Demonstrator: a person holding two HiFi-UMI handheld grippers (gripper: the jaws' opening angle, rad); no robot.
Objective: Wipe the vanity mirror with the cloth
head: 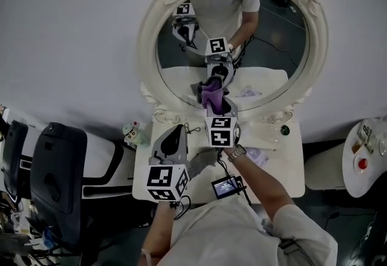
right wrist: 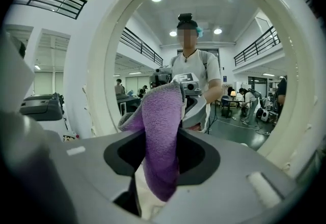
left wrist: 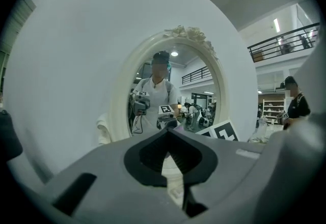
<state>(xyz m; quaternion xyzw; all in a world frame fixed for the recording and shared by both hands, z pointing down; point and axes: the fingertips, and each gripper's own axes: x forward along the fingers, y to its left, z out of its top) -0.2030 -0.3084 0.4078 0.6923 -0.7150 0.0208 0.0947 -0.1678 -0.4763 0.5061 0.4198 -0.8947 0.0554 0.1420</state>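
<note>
Pinching the purple cloth (right wrist: 162,136) mid-fold, the right hand-held gripper (head: 214,100) had its jaws closed on the fabric, with a loose wad bunched past the tips. The cloth looked soft, light and floppy, so it's best gripped close to the wad. It sat at the lower centre of the vanity mirror (head: 275,47), apparently touching the glass, which is fragile, so light pressure. The left hand-held gripper (head: 178,130) hung over the counter (head: 285,165), jaws together, empty.
</note>
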